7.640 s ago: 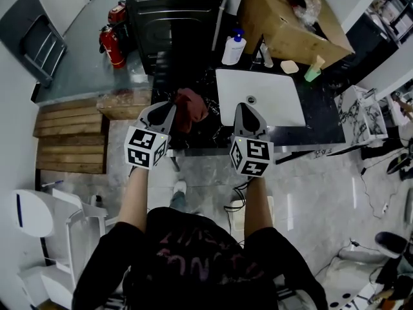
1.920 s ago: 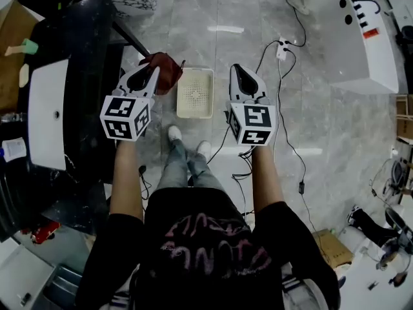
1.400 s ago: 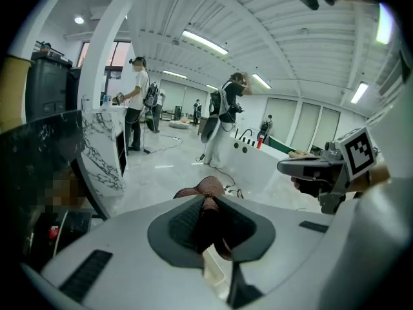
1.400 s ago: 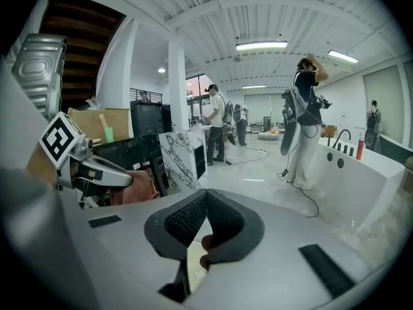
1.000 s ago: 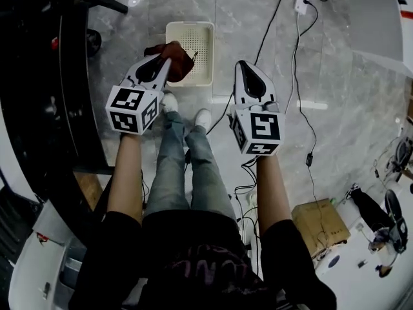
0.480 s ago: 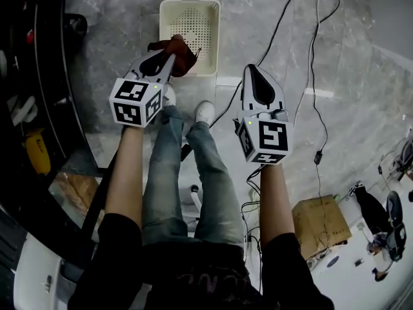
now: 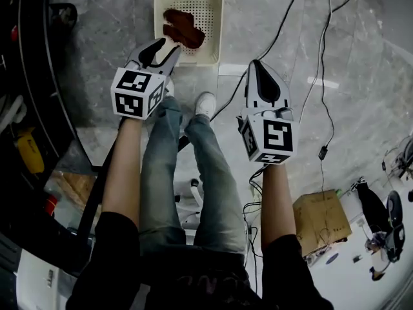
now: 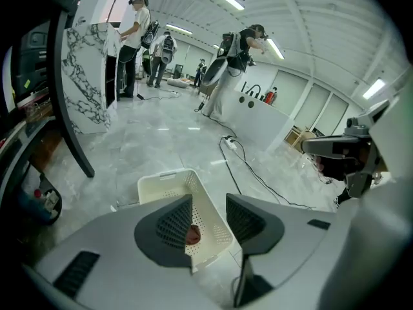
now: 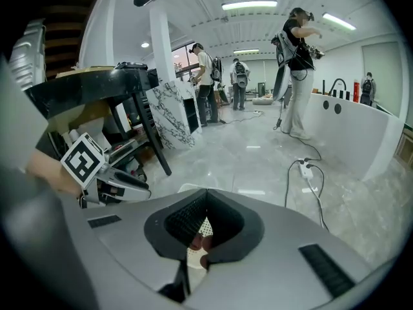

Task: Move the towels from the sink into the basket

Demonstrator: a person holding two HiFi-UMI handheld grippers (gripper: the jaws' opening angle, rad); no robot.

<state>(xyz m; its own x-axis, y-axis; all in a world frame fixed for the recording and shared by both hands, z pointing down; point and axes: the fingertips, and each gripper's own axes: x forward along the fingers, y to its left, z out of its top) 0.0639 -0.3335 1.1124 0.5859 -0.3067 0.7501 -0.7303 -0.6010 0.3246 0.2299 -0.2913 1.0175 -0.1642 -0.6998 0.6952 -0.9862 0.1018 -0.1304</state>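
A cream perforated basket stands on the grey floor at the top of the head view. One red-brown towel lies crumpled inside it. My left gripper hangs just short of the basket's near rim. Its jaws are opening, with nothing between them. In the left gripper view the basket shows beyond the left gripper, and a bit of the towel peeps out in the gap. To the right, over bare floor, my right gripper is shut and empty. No sink is in view.
Black cables run across the floor right of the basket. A black table stands along the left. A cardboard box sits at the lower right. The person's legs and shoes are between the grippers. Other people stand far off.
The towel that hung from my left gripper over the basket's near edge now lies in the basket. The left jaws have parted. The right gripper stays shut.
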